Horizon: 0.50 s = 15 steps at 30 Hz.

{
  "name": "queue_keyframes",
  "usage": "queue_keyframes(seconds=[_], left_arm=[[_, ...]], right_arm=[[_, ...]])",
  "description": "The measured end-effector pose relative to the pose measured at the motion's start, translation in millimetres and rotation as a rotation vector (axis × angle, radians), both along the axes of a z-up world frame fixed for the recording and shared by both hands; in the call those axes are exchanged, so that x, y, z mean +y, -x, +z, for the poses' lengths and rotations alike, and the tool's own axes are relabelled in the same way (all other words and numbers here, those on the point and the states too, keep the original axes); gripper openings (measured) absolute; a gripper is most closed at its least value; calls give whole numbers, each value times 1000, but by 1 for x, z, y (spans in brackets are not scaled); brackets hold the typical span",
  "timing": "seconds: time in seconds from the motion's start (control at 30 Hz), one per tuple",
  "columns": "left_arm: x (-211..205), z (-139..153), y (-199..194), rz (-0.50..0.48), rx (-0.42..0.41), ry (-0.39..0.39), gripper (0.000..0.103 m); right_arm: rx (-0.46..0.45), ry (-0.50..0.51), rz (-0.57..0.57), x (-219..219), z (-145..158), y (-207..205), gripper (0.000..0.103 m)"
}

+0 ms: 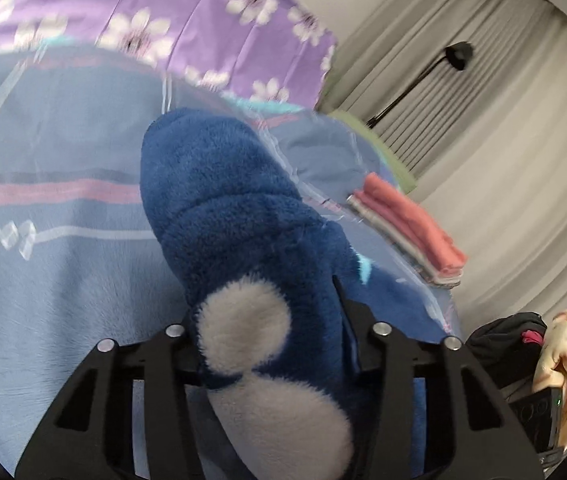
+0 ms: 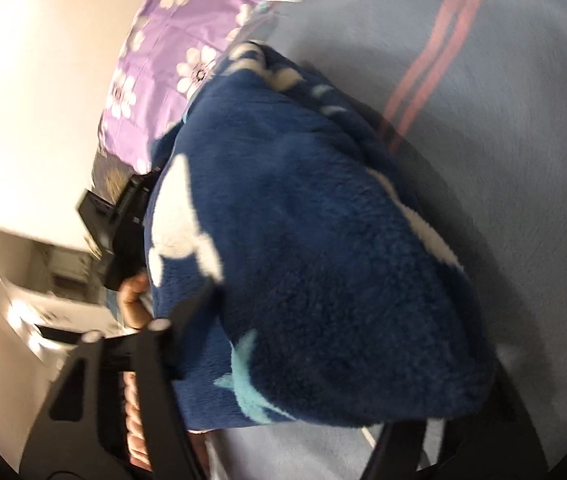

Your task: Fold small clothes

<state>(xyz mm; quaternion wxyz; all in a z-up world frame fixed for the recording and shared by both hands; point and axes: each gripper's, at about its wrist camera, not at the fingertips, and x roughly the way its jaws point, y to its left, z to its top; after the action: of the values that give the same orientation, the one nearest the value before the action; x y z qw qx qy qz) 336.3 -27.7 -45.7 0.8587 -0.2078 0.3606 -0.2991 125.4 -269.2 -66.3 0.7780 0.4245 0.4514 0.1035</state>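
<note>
Two views show one blue fleece garment (image 1: 243, 216) gathered over a bed. From the left wrist, the left hand-held gripper (image 1: 271, 344) has the fleece bunched between its black fingers; the right finger (image 1: 349, 312) presses into the pile and the left one is hidden behind the cloth, so it looks clamped on the fleece. The garment, with white round patches, runs straight ahead of the jaws onto a pale blue blanket (image 1: 43, 280) with pink stripes. Beyond it lies a purple flowered pillow (image 1: 187, 12). Ahead and to the right of the fingers sits a folded stack (image 1: 407, 228) with a pink piece on top, near the bed edge, and a grey curtain (image 1: 483, 120) hangs behind it. From the right wrist, blurred, the fleece (image 2: 315, 248) fills the space ahead of the right hand-held gripper (image 2: 303, 380); it drapes over both fingers and hides their tips, so I cannot tell whether they pinch it. To the left of the garment the other gripper's black body and a hand (image 2: 133, 300) show.
</note>
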Motion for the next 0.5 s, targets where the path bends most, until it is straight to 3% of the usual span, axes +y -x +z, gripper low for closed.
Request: queue_keyframes(seconds=[0.1, 0.27, 0.4, 0.5], left_arm=[[9, 36, 17, 18, -87, -26, 47], [43, 97, 39, 90, -222, -97, 47], [82, 129, 36, 203, -262, -116, 47], [112, 145, 17, 302, -254, -136, 48]], right_arm=[[-54, 93, 36, 1, 23, -4, 46], [-175, 169, 121, 5, 68, -36, 43], [-332, 285, 233, 31, 117, -92, 43], [-389, 297, 332, 58, 141, -147, 42]])
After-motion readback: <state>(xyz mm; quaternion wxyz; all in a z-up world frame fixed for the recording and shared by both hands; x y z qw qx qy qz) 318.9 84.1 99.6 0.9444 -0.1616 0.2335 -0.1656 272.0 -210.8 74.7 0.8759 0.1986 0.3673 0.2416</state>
